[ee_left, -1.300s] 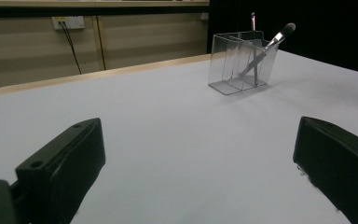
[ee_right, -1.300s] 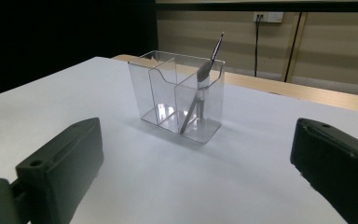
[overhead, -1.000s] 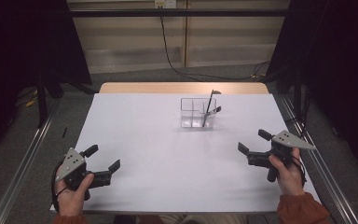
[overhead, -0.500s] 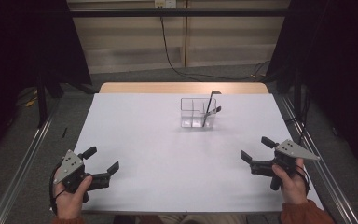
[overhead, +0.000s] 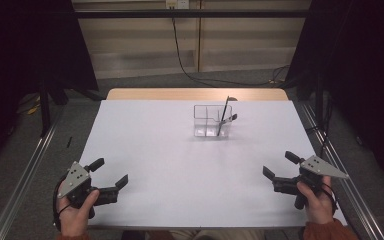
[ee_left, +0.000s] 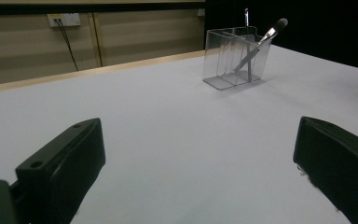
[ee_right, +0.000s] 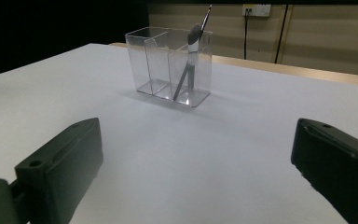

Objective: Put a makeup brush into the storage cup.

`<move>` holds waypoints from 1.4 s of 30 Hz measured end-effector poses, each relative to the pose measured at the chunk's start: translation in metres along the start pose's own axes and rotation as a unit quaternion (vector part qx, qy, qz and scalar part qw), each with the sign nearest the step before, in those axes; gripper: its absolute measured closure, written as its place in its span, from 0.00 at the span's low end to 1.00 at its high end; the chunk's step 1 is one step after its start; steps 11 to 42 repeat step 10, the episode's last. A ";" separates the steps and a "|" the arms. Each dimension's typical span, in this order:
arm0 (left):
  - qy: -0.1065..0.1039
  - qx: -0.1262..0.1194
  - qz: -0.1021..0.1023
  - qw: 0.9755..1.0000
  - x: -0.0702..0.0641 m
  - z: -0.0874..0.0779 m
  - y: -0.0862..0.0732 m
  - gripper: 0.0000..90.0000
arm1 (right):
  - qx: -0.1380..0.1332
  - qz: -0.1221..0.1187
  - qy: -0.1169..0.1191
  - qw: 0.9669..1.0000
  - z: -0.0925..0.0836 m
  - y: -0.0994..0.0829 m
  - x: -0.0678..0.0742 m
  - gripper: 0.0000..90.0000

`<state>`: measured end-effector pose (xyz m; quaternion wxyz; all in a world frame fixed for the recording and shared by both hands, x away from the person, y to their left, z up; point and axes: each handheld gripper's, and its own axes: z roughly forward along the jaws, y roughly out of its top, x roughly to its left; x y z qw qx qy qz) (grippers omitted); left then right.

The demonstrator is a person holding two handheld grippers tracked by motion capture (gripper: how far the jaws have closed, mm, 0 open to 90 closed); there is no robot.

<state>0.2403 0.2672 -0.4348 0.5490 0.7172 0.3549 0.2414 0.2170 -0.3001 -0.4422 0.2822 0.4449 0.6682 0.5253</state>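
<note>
Looking down from the high view, the white table (overhead: 180, 165) carried a clear plastic organizer (overhead: 212, 120) standing upright toward its far side, a little right of centre, with two brushes (overhead: 224, 116) leaning in its right-hand compartment. The left gripper (overhead: 109, 176) sat near the front left corner of the table, held in the person's left hand (overhead: 75, 212), its jaws spread apart with nothing between them. The right gripper (overhead: 279, 166) sat near the front right edge, held in the right hand (overhead: 316, 202), jaws likewise parted and empty. Both grippers were well apart from the organizer and from each other. A black cable (overhead: 180, 55) ran down the wall behind the table. In the left gripper view, the two black jaws stood wide at the bottom corners over bare table (ee_left: 168, 140); the organizer (ee_left: 235, 58) was farther off, upper right, with a dark-tipped brush (ee_left: 261, 39) tilted across a thinner upright one. Its dividers made three compartments. In the right gripper view, the jaws were again spread wide and gripped nothing; the organizer (ee_right: 170, 65) stood ahead, left of centre, upright on the table (ee_right: 191, 154), with the brushes (ee_right: 191, 56) in its nearest end compartment, touching its wall.
</note>
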 end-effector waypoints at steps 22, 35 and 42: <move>-0.007 0.010 0.003 1.000 -0.001 0.002 0.000 0.02 | 0.003 0.000 0.006 1.000 0.002 0.000 -0.001 0.01; -0.007 0.010 0.003 1.000 -0.001 0.002 0.000 0.02 | 0.003 0.000 0.006 1.000 0.002 0.000 -0.001 0.01; -0.007 0.010 0.003 1.000 -0.001 0.002 0.000 0.02 | 0.003 0.000 0.006 1.000 0.002 0.000 -0.001 0.01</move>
